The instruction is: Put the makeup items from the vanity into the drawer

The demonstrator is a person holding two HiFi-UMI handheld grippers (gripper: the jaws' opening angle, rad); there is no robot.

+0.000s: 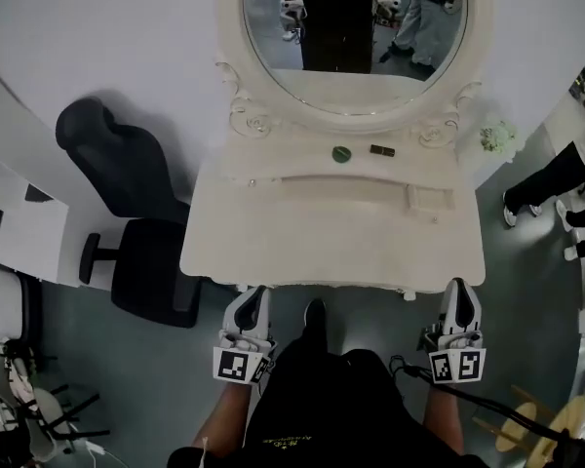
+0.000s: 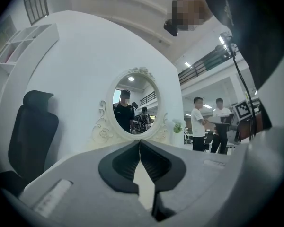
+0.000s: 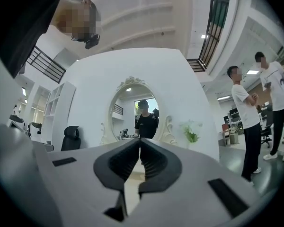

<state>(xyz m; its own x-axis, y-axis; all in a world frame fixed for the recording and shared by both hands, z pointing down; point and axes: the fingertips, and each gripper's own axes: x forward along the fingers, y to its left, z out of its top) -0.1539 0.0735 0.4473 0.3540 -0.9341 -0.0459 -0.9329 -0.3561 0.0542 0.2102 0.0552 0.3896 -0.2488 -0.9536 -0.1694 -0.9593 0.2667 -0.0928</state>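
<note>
The 2 grippers are held level and parallel, well apart, one on each side of the person's body, both pointing toward the far side. The left gripper (image 1: 254,295) (image 2: 140,144) has its jaws pressed together with nothing between them. The right gripper (image 1: 458,288) (image 3: 139,144) is likewise closed and empty. Bare forearms (image 1: 220,419) extend behind them.

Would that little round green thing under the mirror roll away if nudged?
The green thing looks round and low, probably lying flat, so it would likely slide rather than roll. It is small, so probably light. Sitting low on the vanity, it may be awkward to pinch.
</note>
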